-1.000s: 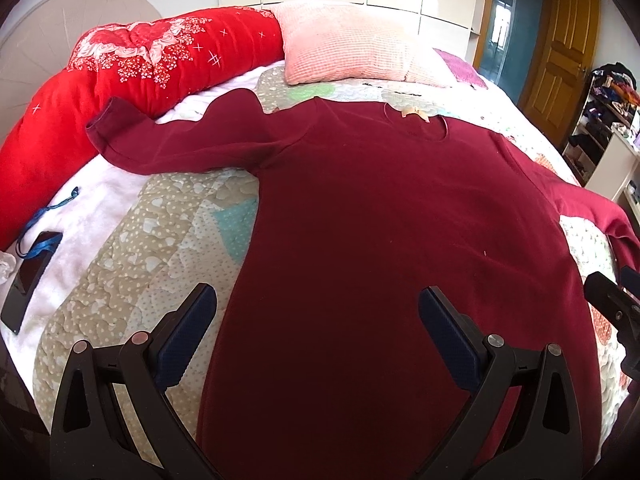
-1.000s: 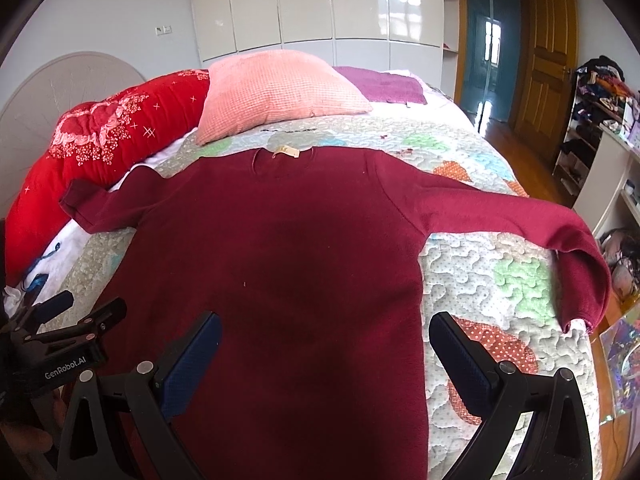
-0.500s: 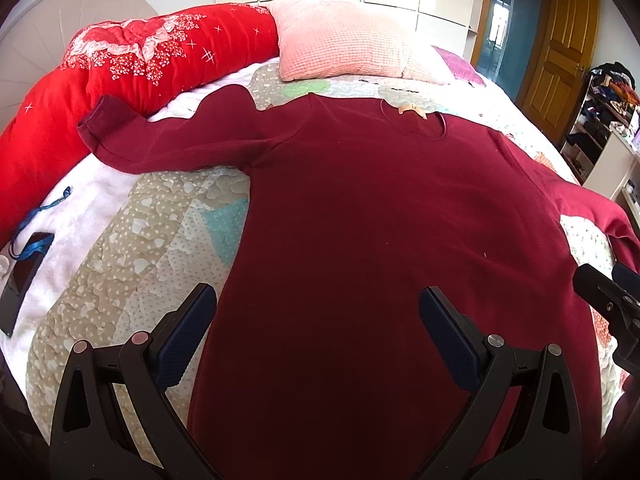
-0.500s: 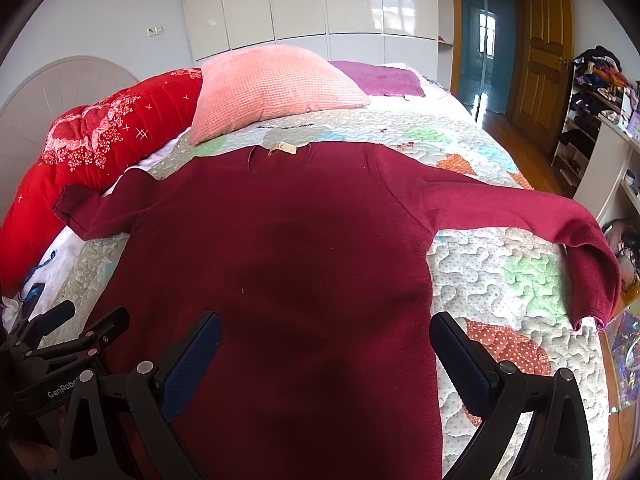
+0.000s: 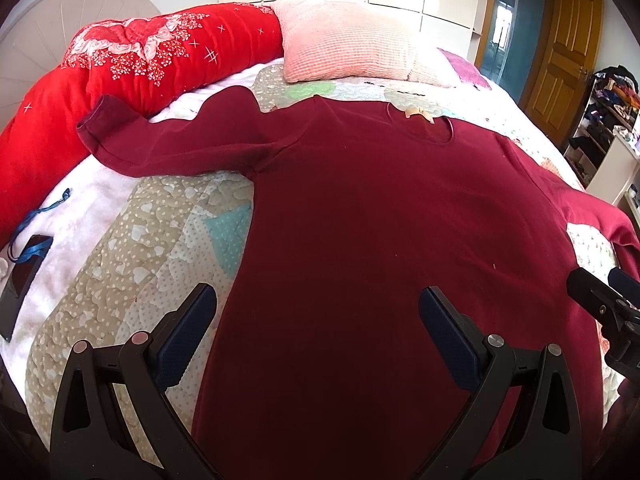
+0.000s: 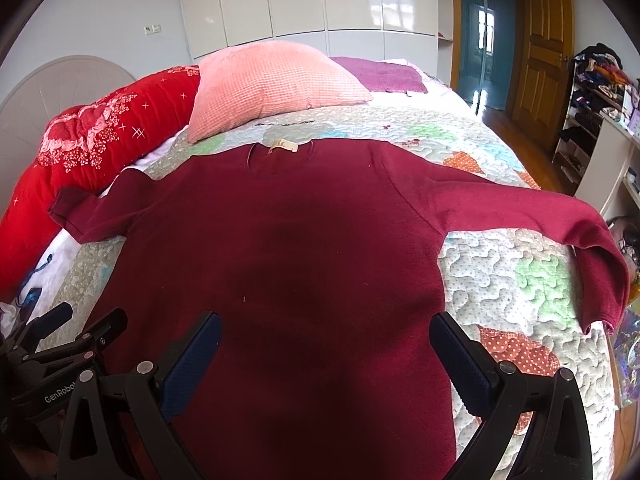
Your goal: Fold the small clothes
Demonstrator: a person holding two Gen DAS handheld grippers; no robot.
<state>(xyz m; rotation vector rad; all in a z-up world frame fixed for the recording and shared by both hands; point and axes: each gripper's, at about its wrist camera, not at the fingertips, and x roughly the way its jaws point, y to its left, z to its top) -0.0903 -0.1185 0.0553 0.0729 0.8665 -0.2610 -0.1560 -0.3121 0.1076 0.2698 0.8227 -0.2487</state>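
A dark red long-sleeved shirt (image 5: pixel 380 216) lies flat on the quilted bed, collar away from me and both sleeves spread out; it also shows in the right wrist view (image 6: pixel 304 248). Its left sleeve (image 5: pixel 168 144) reaches toward the red bolster. Its right sleeve (image 6: pixel 560 216) hangs over the bed's right edge. My left gripper (image 5: pixel 318 316) is open and empty above the shirt's lower left side. My right gripper (image 6: pixel 326 340) is open and empty above the shirt's lower body. Each gripper shows at the edge of the other's view.
A red floral bolster (image 5: pixel 120 64) and a pink pillow (image 5: pixel 344 36) lie at the head of the bed. A dark phone with a blue lanyard (image 5: pixel 24 276) lies on the white blanket at left. Shelves with clothes (image 6: pixel 592 96) stand at right, beside a wooden door.
Both grippers have shifted slightly: the shirt and pillows sit a little differently in each view. Both stay open and empty, and the shirt has not moved.
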